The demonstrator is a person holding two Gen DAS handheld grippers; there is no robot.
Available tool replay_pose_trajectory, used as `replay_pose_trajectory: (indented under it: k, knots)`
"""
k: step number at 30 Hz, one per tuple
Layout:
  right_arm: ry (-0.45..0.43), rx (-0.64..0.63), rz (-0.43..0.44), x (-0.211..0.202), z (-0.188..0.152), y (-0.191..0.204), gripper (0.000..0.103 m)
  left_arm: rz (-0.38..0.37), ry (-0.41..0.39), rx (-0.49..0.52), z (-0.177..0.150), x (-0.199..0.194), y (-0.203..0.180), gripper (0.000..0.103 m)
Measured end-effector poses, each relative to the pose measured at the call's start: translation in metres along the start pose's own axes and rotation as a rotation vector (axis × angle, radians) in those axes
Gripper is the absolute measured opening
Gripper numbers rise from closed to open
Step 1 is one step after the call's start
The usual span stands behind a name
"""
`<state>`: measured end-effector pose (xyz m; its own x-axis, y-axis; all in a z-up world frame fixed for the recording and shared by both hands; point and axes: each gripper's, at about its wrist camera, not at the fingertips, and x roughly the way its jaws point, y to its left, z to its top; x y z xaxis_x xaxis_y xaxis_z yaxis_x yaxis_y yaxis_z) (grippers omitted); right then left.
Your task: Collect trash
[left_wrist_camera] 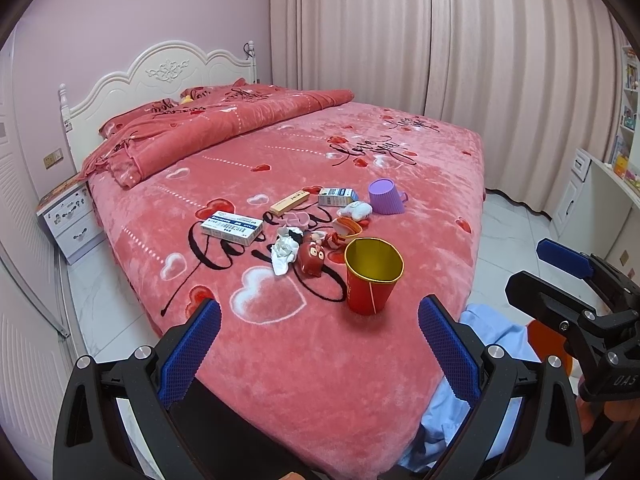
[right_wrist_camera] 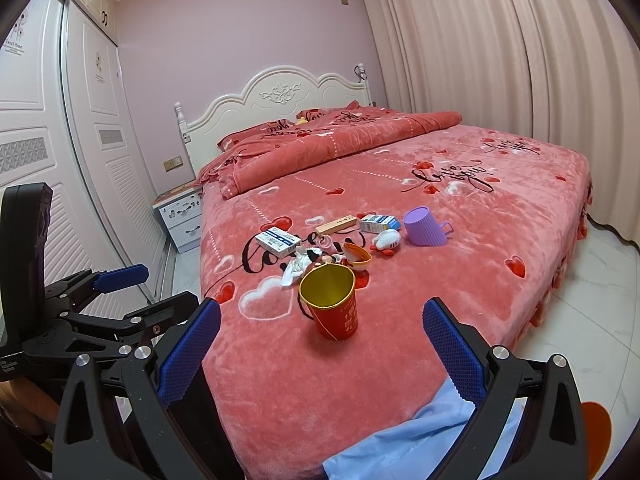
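Pink walls, pale pleated curtains (left_wrist_camera: 440, 40) and a white carved headboard (left_wrist_camera: 160, 76) frame a bed (left_wrist_camera: 320, 380) covered in a coral fleece spread printed with hearts and script. Near the foot of the bed stands a red paper cup (left_wrist_camera: 370, 280) with a gold lining, upright and empty as far as can be seen. Just behind it lies a scatter of litter: a crumpled white tissue (left_wrist_camera: 285, 252), a small red figurine (left_wrist_camera: 312, 260) touching the tissue, a white-and-blue carton (left_wrist_camera: 232, 227) to the left, a slim tan box (left_wrist_camera: 290, 202) farther back, a smaller blue-and-white box (left_wrist_camera: 338, 197) beside it, a white plush toy (left_wrist_camera: 356, 210), and a purple ribbed cup (left_wrist_camera: 386, 197) lying on its side.

Left claw (left_wrist_camera: 320, 340) hangs over the near edge of the bed with its 2 blue pads spread wide, holding nothing. Right claw (right_wrist_camera: 322, 338) hovers beside it, likewise spread wide and empty, with the red paper cup framed between its pads but well ahead of them. Light blue cloth (right_wrist_camera: 400, 448) lies at the bed's near corner.
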<state>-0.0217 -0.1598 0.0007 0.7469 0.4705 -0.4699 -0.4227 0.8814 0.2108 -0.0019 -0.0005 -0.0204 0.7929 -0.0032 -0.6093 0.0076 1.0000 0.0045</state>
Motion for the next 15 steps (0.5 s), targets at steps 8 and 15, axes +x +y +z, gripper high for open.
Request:
replay_pose_trajectory:
  k: [8, 15]
  knots:
    - [-0.001, 0.0, 0.002, -0.0007, -0.0022, 0.0005, 0.098, 0.0, 0.002, 0.002, 0.0006, 0.0004, -0.0007, 0.097]
    - [0.002, 0.0, 0.011, 0.002, -0.0052, 0.0026, 0.098, 0.0, 0.018, 0.013, -0.0054, 0.0021, 0.0, 0.097]
